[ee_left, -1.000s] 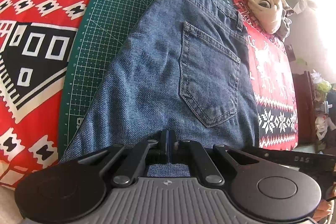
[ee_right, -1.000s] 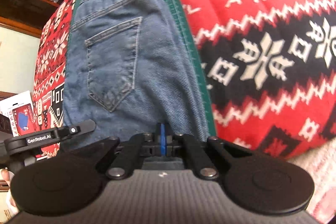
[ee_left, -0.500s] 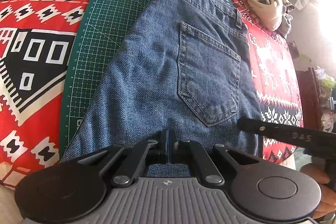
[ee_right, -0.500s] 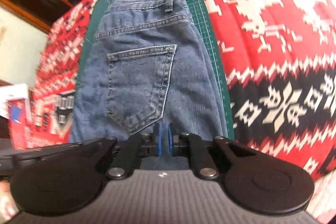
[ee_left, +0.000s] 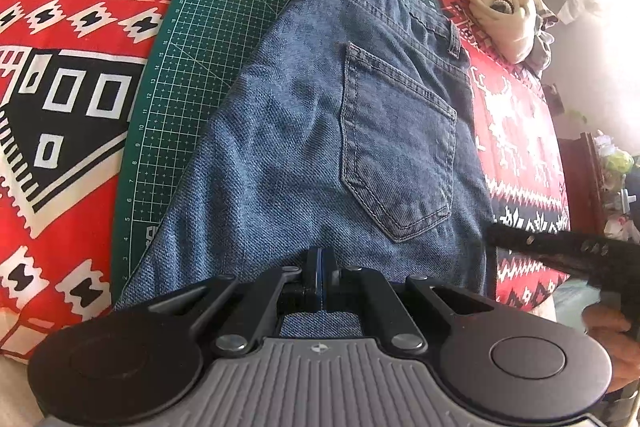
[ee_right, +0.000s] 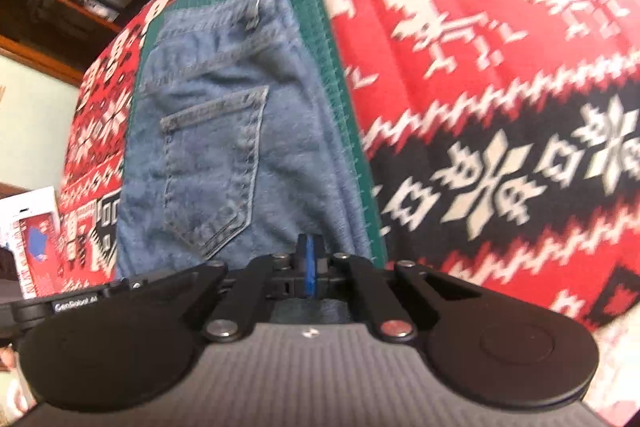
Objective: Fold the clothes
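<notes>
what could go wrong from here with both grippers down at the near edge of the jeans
1. The right gripper seems to pinch very little denim, so its side could slip when lifted and the fold go crooked.
2. The jeans already run along the right edge of the green cutting mat; a pull that way could drag them onto the red blanket.
3. The left gripper grips mid-fabric, so layers might bunch.

Each gripper is black, the left gripper [ee_left: 320, 269] and the right gripper [ee_right: 309, 267], with two big round discs, silver screws, blue pads and a grey ribbed body.
</notes>
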`<state>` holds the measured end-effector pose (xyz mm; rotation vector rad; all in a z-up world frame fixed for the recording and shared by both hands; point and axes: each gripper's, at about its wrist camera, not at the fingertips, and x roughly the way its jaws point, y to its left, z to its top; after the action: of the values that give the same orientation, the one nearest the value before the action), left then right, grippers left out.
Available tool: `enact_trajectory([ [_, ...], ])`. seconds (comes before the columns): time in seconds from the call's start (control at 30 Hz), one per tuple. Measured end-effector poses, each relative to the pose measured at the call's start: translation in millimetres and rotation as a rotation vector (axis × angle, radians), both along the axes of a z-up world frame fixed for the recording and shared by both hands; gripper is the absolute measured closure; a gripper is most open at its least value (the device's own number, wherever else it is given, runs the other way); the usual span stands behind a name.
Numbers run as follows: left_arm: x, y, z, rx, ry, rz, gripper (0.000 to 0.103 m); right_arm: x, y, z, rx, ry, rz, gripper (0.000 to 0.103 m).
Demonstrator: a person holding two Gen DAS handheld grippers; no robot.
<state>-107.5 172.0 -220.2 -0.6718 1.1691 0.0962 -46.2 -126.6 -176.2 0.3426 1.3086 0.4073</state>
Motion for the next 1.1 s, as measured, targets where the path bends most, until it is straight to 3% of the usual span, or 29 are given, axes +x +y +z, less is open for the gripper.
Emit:
enact_trajectory([
  [0.3, 0, 0, 0, -0.001, -0.002, 0.001, 0.100, 27, 17, 11, 0.047, -0.033, -0.023, 0.094],
  [0.4, 0, 1, -1, -0.008, -0.002, 0.002, 0.100, 32, 25, 2, 0.020, -0.019, -0.017, 0.095],
  [0.43, 0, 1, -1, -0.009, -0.002, 0.002, 0.100, 31, 24, 0, 0.010, -0.021, -0.016, 0.103],
  [0.63, 0, 0, 0, -0.001, -0.003, -0.003, 0.100, 18, 14, -2, -0.102, -0.055, -0.031, 0.103],
  [0.9, 1, -1, 1, 0.009, 0.002, -0.010, 0.100, 6, -18, 21, 0.036, -0.048, -0.081, 0.096],
  [1.0, 1, 0, 2, 0.008, 0.002, -0.008, 0.100, 4, -3, 27, 0.074, -0.043, -0.036, 0.095],
  [1.1, 0, 1, 1, 0.002, -0.001, -0.006, 0.100, 3, 20, 20, 0.031, -0.028, 0.020, 0.095],
])
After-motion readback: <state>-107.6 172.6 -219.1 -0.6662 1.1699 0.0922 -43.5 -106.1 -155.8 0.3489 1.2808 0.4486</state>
